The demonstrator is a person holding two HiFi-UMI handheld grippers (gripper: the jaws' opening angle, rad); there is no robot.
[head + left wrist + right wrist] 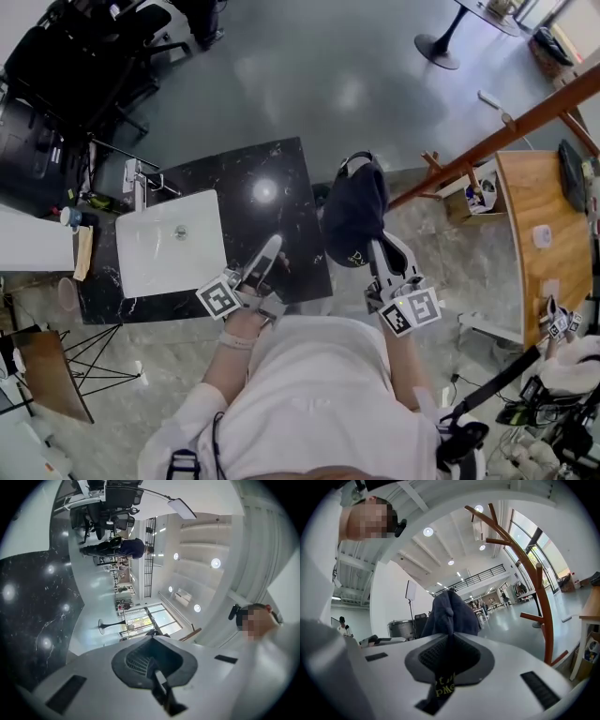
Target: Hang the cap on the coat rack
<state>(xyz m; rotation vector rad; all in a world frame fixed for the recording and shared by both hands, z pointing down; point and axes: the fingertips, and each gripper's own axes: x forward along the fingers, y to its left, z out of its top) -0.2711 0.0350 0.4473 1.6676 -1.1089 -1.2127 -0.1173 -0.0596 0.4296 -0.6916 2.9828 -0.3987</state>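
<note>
A dark navy cap (354,211) hangs from my right gripper (377,247), which is shut on its edge. In the right gripper view the cap's fabric (451,613) rises from between the jaws, with yellow print low down. The brown wooden coat rack (497,127) slants across the right of the head view, and its pegs lie just right of the cap. In the right gripper view the coat rack (538,585) stands right of the cap, apart from it. My left gripper (272,246) hovers over the black table, shut (152,641) with nothing in it.
A black marble table (281,178) carries a white basin (173,244) at the left. Black office chairs (94,47) stand at the far left. A wooden desk (539,234) lies at the right, beyond the rack. A round-foot table (439,49) is far off.
</note>
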